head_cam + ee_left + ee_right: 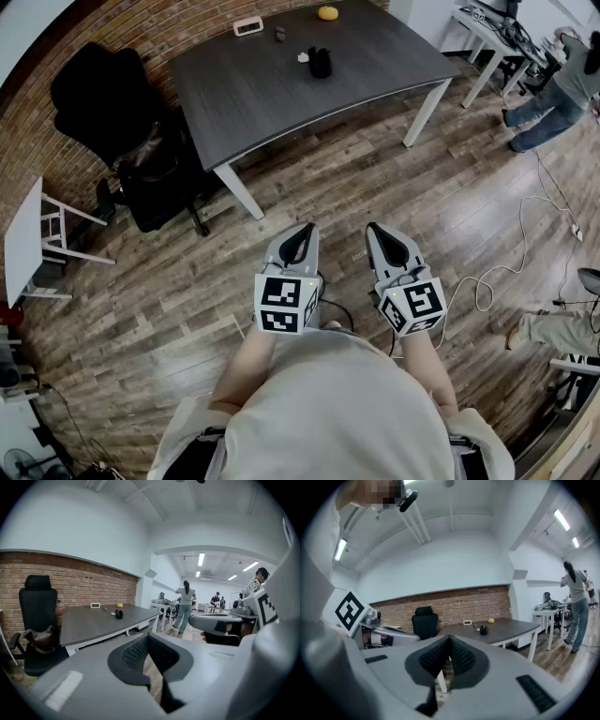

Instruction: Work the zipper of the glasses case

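Note:
A small black glasses case (321, 63) stands on the dark grey table (281, 103), far ahead of me. It also shows small in the left gripper view (119, 614) and the right gripper view (483, 630). I hold both grippers close to my body, over the wooden floor and well short of the table. My left gripper (302, 231) is shut with nothing in it, its pads (140, 652) meeting at the tip. My right gripper (377, 231) is likewise shut and holds nothing, its pads (461, 658) pressed together.
On the table lie a yellow round object (327, 13), a white clock (248, 26) and a small brown item (280, 34). A black office chair (122, 112) stands left of the table. A white cable (525, 234) trails on the floor at right, near a person (555, 89).

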A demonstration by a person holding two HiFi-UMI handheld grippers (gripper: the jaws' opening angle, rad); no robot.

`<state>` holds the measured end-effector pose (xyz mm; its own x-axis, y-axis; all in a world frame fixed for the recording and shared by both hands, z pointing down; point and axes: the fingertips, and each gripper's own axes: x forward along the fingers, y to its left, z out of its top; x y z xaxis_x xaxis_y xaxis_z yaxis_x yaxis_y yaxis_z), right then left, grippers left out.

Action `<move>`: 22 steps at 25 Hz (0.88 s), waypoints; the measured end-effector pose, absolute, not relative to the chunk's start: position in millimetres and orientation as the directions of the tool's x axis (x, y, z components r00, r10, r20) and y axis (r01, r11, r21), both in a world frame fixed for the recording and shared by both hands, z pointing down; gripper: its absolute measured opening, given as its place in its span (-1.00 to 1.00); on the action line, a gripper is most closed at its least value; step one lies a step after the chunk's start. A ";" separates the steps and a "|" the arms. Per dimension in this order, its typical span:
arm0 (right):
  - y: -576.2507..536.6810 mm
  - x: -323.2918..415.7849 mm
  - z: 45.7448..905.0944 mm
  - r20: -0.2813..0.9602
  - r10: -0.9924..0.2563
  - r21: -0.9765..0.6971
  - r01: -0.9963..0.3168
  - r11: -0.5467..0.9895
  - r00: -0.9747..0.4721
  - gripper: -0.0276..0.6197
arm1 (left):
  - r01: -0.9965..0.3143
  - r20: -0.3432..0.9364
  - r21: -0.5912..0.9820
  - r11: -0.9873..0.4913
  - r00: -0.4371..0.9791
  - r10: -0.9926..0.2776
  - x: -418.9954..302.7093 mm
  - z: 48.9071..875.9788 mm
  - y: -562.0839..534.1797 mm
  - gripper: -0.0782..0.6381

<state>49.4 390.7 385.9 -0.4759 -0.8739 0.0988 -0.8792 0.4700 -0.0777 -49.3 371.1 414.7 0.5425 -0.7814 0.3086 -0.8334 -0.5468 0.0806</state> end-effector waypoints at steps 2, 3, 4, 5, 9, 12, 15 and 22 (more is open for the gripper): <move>410.3 48.7 383.2 0.097 -0.877 -0.067 -0.882 0.466 -0.471 -0.91 | -0.838 0.311 0.084 -0.539 0.536 -0.785 -56.9 414.8 387.7 -0.75; 419.2 48.6 381.1 0.094 -0.879 -0.064 -0.884 0.464 -0.468 -0.91 | -0.839 0.311 0.087 -0.537 0.535 -0.785 -60.7 414.8 394.9 -0.75; 426.8 48.9 378.4 0.090 -0.881 -0.060 -0.885 0.461 -0.465 -0.91 | -0.838 0.311 0.094 -0.537 0.537 -0.784 -64.1 414.4 401.0 -0.75; 433.0 49.3 375.7 0.084 -0.882 -0.057 -0.886 0.459 -0.463 -0.91 | -0.837 0.307 0.103 -0.538 0.541 -0.783 -67.0 413.4 405.7 -0.75; 445.0 46.8 372.1 0.074 -0.882 -0.033 -0.885 0.465 -0.466 -0.91 | -0.823 0.267 0.160 -0.545 0.567 -0.779 -72.5 405.0 415.8 -0.75; 447.6 38.4 373.9 0.080 -0.875 -0.031 -0.879 0.476 -0.477 -0.91 | -0.820 0.264 0.178 -0.544 0.572 -0.776 -76.6 403.5 419.0 -0.75; 451.5 29.3 373.0 0.086 -0.873 -0.018 -0.876 0.481 -0.481 -0.91 | -0.826 0.272 0.179 -0.534 0.563 -0.780 -85.4 404.7 421.3 -0.75; 458.7 35.9 378.1 0.093 -0.874 -0.027 -0.879 0.476 -0.476 -0.91 | -0.821 0.265 0.232 -0.522 0.569 -0.778 -87.5 407.6 425.5 -0.70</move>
<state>35.9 458.7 378.1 -0.4762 -0.8744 0.0929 -0.8791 0.4759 -0.0270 -87.5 425.5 407.6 0.5694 -0.7783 0.2646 -0.8210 -0.5218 0.2319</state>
